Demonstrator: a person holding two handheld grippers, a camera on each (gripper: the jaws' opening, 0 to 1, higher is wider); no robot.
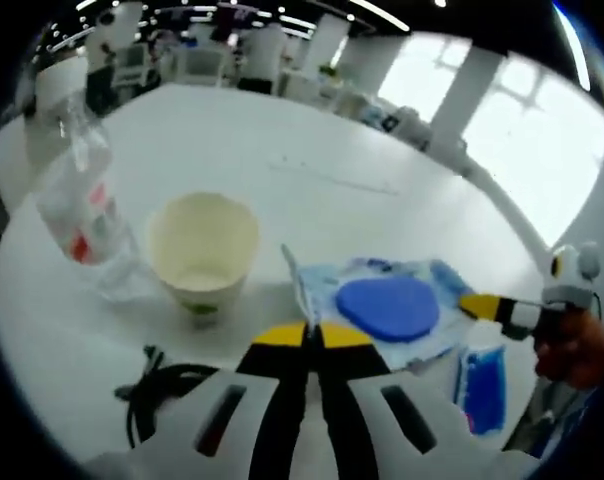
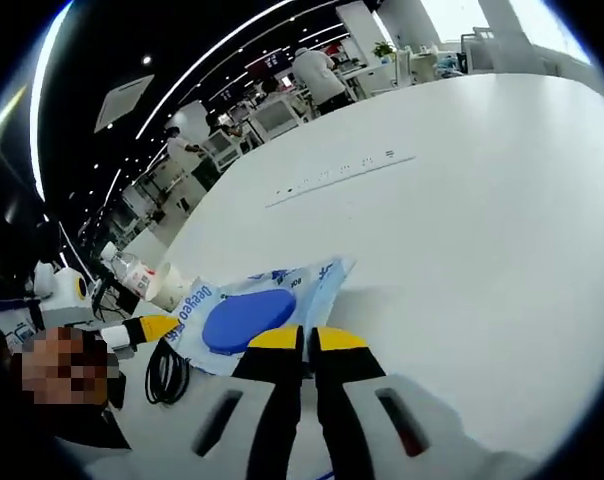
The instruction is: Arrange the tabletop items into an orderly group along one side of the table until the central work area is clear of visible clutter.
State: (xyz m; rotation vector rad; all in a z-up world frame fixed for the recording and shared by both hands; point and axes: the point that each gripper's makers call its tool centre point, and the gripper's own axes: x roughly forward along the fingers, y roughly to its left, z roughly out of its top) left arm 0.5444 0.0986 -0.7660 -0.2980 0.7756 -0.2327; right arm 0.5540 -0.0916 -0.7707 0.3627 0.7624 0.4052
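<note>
A flat wipes packet [image 1: 422, 285] with a blue oval lid [image 1: 387, 308] lies on the white table [image 1: 312, 150]. My left gripper [image 1: 307, 335] is shut, its yellow tips pinching the packet's near edge, where a flap stands up. In the right gripper view the same packet [image 2: 312, 285] lies just ahead, and my right gripper [image 2: 307, 340] is shut on its edge. The right gripper [image 1: 487, 307] also comes in from the right in the left gripper view, at the packet's far side. The left gripper [image 2: 147, 328] enters from the left in the right gripper view.
A paper cup [image 1: 202, 250] stands left of the packet, with a clear plastic bottle [image 1: 82, 200] leaning beside it. A coiled black cable [image 1: 162, 390] lies near my left jaws, and a small blue pouch [image 1: 482, 385] lies at the right. Desks and people stand beyond the table.
</note>
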